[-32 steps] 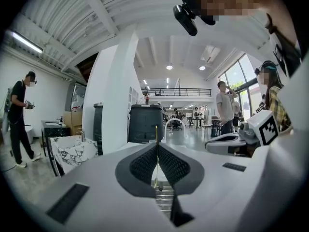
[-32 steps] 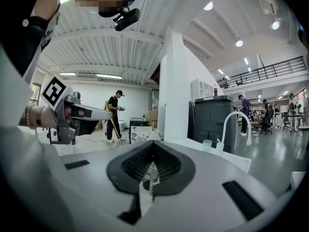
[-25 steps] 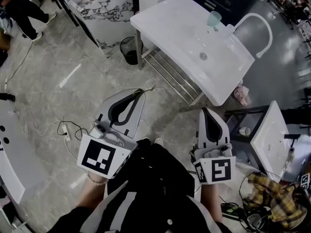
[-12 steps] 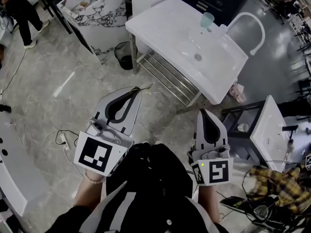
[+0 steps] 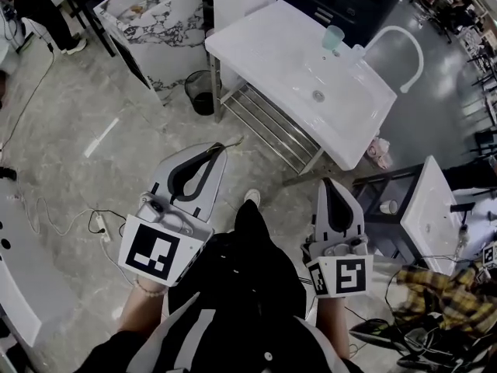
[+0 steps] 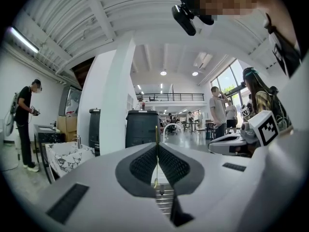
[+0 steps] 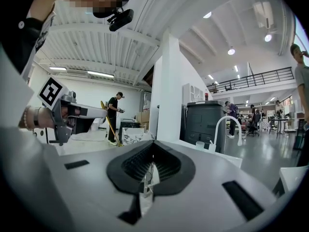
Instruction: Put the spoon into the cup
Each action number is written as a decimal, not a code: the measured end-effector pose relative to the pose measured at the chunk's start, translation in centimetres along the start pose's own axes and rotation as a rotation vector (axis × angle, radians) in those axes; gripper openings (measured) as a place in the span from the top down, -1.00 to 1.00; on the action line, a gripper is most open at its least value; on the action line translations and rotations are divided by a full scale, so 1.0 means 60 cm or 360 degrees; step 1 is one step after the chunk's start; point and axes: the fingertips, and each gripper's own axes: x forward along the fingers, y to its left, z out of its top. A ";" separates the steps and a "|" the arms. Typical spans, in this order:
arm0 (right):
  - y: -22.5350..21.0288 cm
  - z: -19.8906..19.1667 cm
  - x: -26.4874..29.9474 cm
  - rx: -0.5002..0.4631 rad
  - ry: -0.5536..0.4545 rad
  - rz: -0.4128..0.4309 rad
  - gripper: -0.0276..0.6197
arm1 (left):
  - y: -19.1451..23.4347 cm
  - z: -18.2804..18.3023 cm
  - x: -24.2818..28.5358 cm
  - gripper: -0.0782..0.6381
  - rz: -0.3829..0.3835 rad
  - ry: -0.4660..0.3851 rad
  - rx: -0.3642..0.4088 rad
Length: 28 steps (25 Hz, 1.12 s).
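My left gripper [image 5: 221,146] is shut on a thin metal spoon [image 5: 234,140] that juts past its tips. In the left gripper view the spoon [image 6: 156,132] shows edge-on, pinched between the closed pads of that gripper [image 6: 157,146]. My right gripper [image 5: 329,180] is held level beside it, jaws together with nothing in them, and shows likewise in its own view [image 7: 153,156]. The pale green cup [image 5: 334,36] stands at the far edge of a white sink table [image 5: 264,49], near a white arched faucet [image 5: 409,41]. Both grippers are well short of the table. The right gripper view shows the cup [image 7: 200,144] ahead.
A black waste bin [image 5: 201,99] and a metal rack [image 5: 272,123] sit under the sink table. A marbled basin unit [image 5: 147,10] stands at the back left. Cables [image 5: 97,216] lie on the floor at left. A second white basin [image 5: 427,216] and plaid cloth [image 5: 435,301] are at right.
The person has stepped forward: one shoe now shows between the grippers. Both grippers keep their stance, and the left one still holds the spoon.
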 end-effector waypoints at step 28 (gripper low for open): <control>-0.076 0.033 0.297 -0.0054 0.0006 0.0281 0.91 | 0.173 0.023 0.186 0.76 0.0225 -0.0030 -0.0054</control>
